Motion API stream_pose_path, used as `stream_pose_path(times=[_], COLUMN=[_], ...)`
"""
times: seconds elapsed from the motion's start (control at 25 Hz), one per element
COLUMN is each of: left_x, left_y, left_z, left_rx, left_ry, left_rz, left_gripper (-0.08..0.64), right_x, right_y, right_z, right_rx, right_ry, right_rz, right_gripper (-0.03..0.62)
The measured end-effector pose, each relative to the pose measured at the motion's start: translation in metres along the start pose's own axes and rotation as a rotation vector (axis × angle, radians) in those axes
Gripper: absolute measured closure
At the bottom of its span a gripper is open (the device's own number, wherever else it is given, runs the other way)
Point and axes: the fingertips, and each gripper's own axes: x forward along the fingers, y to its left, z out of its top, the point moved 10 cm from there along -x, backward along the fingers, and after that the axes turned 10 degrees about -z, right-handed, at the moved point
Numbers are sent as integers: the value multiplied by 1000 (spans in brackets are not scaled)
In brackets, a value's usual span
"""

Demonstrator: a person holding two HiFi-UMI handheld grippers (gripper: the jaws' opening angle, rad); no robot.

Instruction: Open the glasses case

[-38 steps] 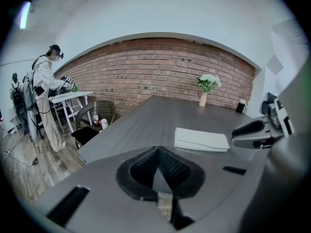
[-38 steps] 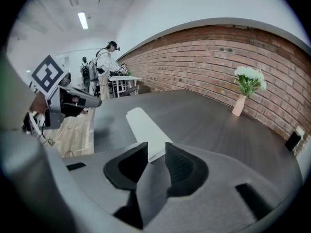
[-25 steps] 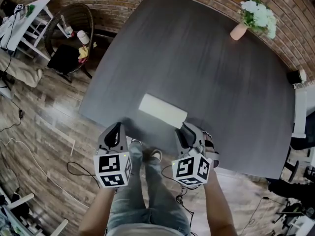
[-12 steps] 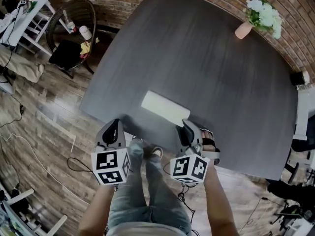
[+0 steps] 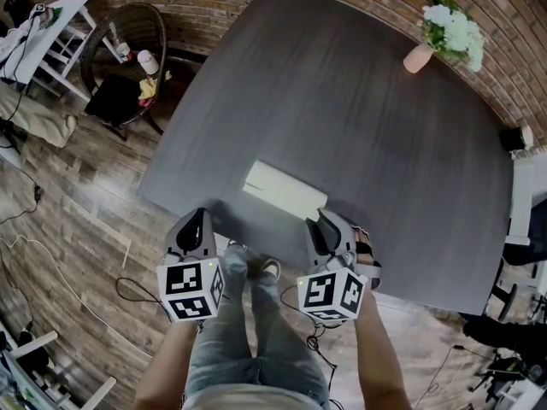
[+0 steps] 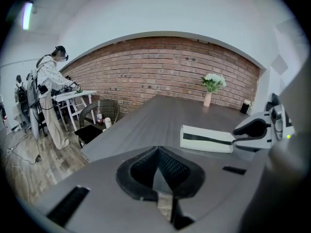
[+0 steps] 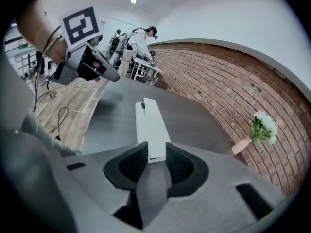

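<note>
A closed white glasses case lies near the front edge of the dark grey table. In the right gripper view the case runs straight away from my right gripper. Its near end sits between the pads and fills the gap, so the gripper is shut on it. From above, that right gripper meets the case's right end. My left gripper hangs off the table's front left corner, apart from the case. Its pads meet at the tips in the left gripper view, with nothing between them. The case lies to its right.
A pink vase of white flowers stands at the table's far right by the brick wall. A wicker chair with small items and a white desk stand left of the table. A person works there. Cables lie on the wooden floor.
</note>
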Motion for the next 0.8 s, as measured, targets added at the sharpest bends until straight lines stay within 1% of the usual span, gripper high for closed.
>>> stream_pose_path(times=[0.2,0.44,0.56,0.8], left_x=[0,-1,-2,-5], left_y=[-2,-3,-2,-8], left_z=[8,22,28,41], left_rx=[10,26,36,56], left_ry=[-9,-21,-24,-30], left_rz=[-5,-4,-3,-13], left_gripper=[565,565,565,565], right_x=[0,7,7,-2], right_y=[-24,-51,-57,-60], right_z=[2,2,3,3], right_rx=[108,233,296,328], right_ry=[-27,-14,-18,-13], right_rz=[-59,-133,-142,-135], right_gripper=[477,477,477,477])
